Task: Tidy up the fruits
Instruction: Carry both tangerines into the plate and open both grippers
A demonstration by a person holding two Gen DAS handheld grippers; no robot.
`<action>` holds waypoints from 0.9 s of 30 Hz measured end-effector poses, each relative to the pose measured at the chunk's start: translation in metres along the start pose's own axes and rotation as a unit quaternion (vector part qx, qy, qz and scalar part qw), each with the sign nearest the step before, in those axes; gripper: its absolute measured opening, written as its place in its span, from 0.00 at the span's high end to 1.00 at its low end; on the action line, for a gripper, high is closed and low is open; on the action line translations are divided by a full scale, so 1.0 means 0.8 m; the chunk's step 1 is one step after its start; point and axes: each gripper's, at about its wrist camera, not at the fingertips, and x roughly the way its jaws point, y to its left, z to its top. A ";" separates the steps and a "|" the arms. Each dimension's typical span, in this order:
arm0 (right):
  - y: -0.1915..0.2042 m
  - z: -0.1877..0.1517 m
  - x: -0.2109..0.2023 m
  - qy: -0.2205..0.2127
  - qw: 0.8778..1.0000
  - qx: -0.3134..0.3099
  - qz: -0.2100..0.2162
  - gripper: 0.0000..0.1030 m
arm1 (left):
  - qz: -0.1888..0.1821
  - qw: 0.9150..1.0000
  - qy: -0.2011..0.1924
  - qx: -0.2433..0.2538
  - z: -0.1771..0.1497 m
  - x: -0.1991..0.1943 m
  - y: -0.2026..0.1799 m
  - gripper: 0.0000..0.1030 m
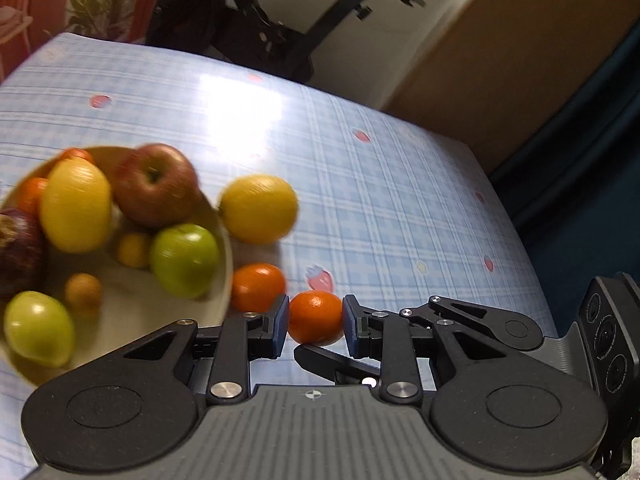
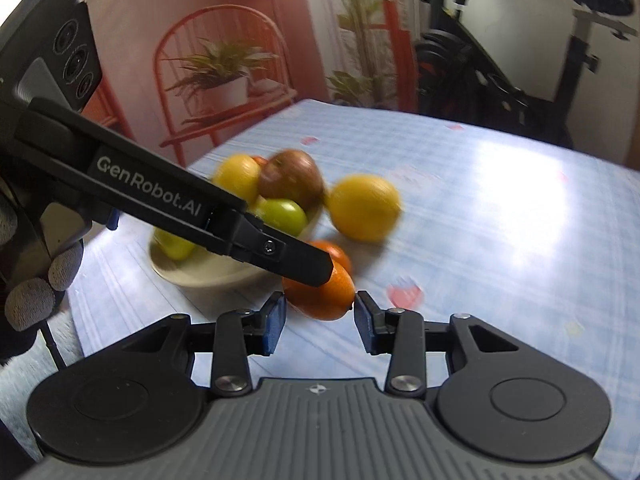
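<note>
L gripper (image 1: 315, 324) is pinching a small orange (image 1: 315, 318) btwn its blue pads. R gripper (image 2: 320, 316) is sitting w/ pads spread, not pressing; same orange just ahead of its tips, under the L gripper's finger. Just beyond the L gripper, a 2nd orange (image 1: 258, 287) is lying on the checked surface (image 1: 400, 200). Farther left, a fruit bowl (image 1: 224, 280); lemon (image 1: 259, 209) beside it.
</note>
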 end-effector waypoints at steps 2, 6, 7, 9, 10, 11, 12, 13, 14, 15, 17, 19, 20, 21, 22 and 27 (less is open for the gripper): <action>0.011 0.012 0.009 -0.001 1.000 -0.014 0.010 0.61 | 0.008 1.000 -0.008 -0.008 0.005 -0.014 0.012 0.71; 0.032 0.028 0.030 0.002 0.999 -0.032 0.030 0.61 | 0.025 0.999 -0.021 -0.023 0.010 -0.036 0.034 0.71; 0.036 0.030 0.036 0.005 0.999 -0.034 0.035 0.61 | 0.030 0.999 -0.022 -0.027 0.009 -0.041 0.039 0.71; 0.046 0.034 0.048 0.012 0.998 -0.042 0.042 0.61 | 0.038 0.998 -0.024 -0.035 0.007 -0.047 0.051 0.71; 0.050 0.036 0.055 0.016 0.998 -0.047 0.044 0.61 | 0.041 0.998 -0.024 -0.038 0.006 -0.049 0.056 0.71; 0.055 0.038 0.061 0.019 0.998 -0.051 0.045 0.61 | 0.044 0.998 -0.023 -0.041 0.006 -0.050 0.060 0.71; 0.059 0.041 0.067 0.021 0.997 -0.054 0.046 0.61 | 0.047 0.998 -0.024 -0.043 0.007 -0.051 0.064 0.71; 0.061 0.043 0.072 0.023 0.997 -0.054 0.047 0.61 | 0.051 0.997 -0.024 -0.046 0.007 -0.054 0.069 0.71; 0.063 0.045 0.077 0.023 0.997 -0.054 0.048 0.61 | 0.053 0.997 -0.025 -0.048 0.009 -0.055 0.072 0.71; 0.066 0.048 0.081 0.024 0.997 -0.054 0.049 0.61 | 0.056 0.997 -0.028 -0.050 0.010 -0.058 0.076 0.71; 0.068 0.055 0.089 0.023 0.997 -0.053 0.050 0.61 | 0.060 0.996 -0.035 -0.053 0.013 -0.061 0.083 0.71; 0.071 0.063 0.097 0.022 0.997 -0.055 0.050 0.61 | 0.064 0.995 -0.043 -0.057 0.016 -0.064 0.090 0.71; 0.073 0.066 0.101 0.022 0.997 -0.057 0.050 0.61 | 0.065 0.995 -0.046 -0.059 0.018 -0.065 0.093 0.71; 0.075 0.069 0.106 0.023 0.997 -0.059 0.051 0.61 | 0.067 0.995 -0.048 -0.060 0.020 -0.066 0.096 0.71; 0.077 0.072 0.110 0.025 0.997 -0.060 0.051 0.61 | 0.069 0.994 -0.049 -0.063 0.021 -0.066 0.101 0.71; 0.087 0.079 0.129 0.034 0.996 -0.068 0.055 0.61 | 0.078 0.993 -0.052 -0.078 0.023 -0.066 0.118 0.71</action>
